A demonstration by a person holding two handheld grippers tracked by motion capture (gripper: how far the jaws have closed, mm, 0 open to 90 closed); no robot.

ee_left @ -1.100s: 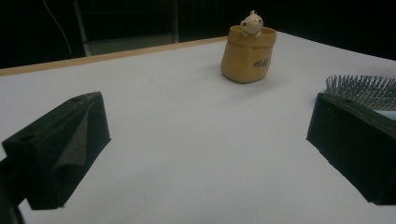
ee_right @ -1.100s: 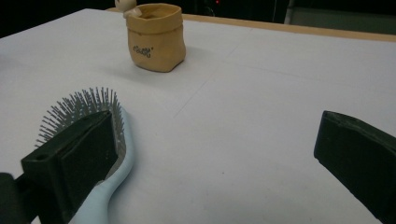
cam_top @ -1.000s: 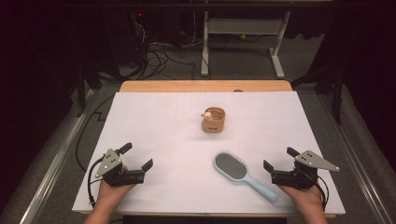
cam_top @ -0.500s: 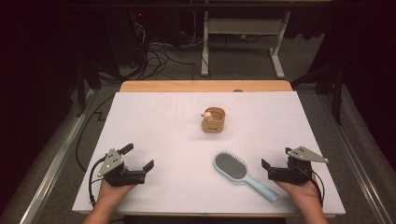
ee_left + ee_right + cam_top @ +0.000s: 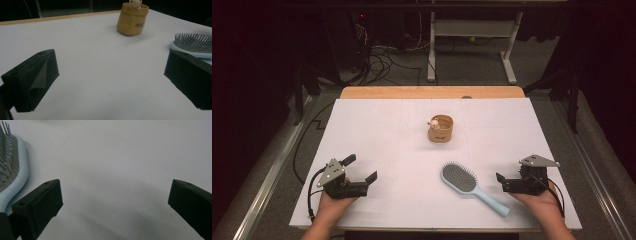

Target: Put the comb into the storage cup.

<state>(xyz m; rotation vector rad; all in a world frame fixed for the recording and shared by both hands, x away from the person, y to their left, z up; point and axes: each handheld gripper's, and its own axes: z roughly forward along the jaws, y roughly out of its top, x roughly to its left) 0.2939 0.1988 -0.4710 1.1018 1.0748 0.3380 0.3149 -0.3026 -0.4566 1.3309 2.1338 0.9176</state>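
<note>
We hold the left gripper [image 5: 360, 170] at the lower left of the high view, its jaws spread wide with nothing between them. The right gripper [image 5: 501, 181] sits at the lower right, also released and empty, its jaws pointing toward the light blue hairbrush [image 5: 470, 187]. That brush lies bristles up on the white desk [image 5: 377, 130], low and right of centre, its handle end near the right gripper but not touching. A small tan pot [image 5: 441, 128] stands upright above it, near the middle of the frame.

One hairbrush [image 5: 468, 186], one tan cup [image 5: 441, 128], two grippers.
</note>
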